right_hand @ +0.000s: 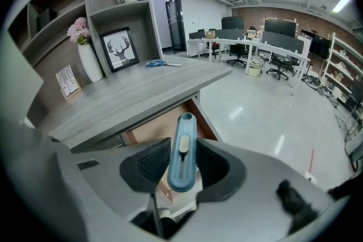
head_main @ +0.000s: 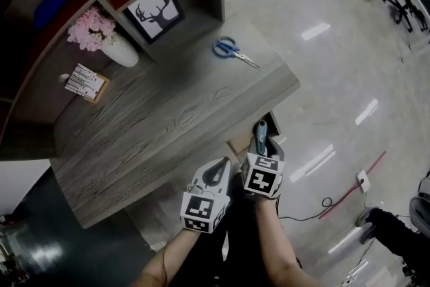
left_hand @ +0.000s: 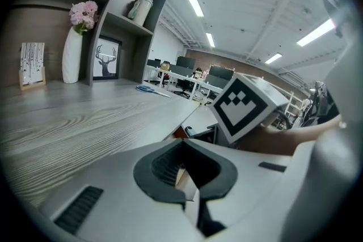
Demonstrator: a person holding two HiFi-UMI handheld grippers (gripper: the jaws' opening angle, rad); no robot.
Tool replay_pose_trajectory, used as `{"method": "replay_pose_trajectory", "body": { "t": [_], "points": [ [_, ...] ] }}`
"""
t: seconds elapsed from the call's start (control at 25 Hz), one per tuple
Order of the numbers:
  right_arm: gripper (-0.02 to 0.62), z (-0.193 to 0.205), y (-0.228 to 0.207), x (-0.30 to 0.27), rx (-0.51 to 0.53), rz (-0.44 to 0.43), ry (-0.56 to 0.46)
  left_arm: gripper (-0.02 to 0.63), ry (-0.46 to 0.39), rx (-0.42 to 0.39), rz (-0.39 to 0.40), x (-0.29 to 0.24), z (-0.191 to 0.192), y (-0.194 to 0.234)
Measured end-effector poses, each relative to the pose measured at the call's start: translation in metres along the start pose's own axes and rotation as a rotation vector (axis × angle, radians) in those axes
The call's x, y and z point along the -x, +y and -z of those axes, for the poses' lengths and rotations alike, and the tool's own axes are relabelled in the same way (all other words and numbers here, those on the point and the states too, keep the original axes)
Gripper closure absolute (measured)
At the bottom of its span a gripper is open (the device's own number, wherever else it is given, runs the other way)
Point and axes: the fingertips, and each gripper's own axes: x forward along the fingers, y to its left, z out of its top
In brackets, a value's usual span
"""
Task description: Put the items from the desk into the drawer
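**Blue cutter in hand, drawer open under it: placing step**

Right gripper (head_main: 260,146): jaws partly closed, pads clamped on both flat sides of a slim blue cutter (right_hand: 182,147). Its slider faces my camera and its rounded end sticks up past the jaw tips. The grip looks firm and the cutter sits straight between the pads.

Left gripper (left_hand: 184,170): jaws only narrowly apart, with nothing between the pads. The tan sliver in the gap is, I think, wood lying beyond it. It hangs just beside the right gripper, off the front edge of the desk (head_main: 154,124).

Drawer (right_hand: 150,132): pulled out below the desk front, brown floor showing. In the right gripper view it lies directly past the cutter. I cannot see whether anything is already inside.

Step in hand, as I judge it: carrying the cutter to the drawer, nose tilted down toward the opening. The cutter has not been let go.

Next move calls for:
- going lower, until the cutter is inside the drawer walls and clear of the desk's overhanging edge;
- then opening the right jaws enough for it to slip out flat, not drop on its end.

Left on the desk: the blue-handled scissors (head_main: 232,50), near the far corner and well apart from both grippers. I take them to be the next item.
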Motion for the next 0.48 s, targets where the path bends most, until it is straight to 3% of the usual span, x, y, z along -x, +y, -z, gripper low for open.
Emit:
{"method": "replay_pose_trajectory", "body": {
  "t": [0.48],
  "points": [
    [0.443,0.009,0.019,-0.034,-0.013,-0.093,0.034,0.597,0.003,0.049,-0.037,-0.005,0.012,0.024]
  ]
}}
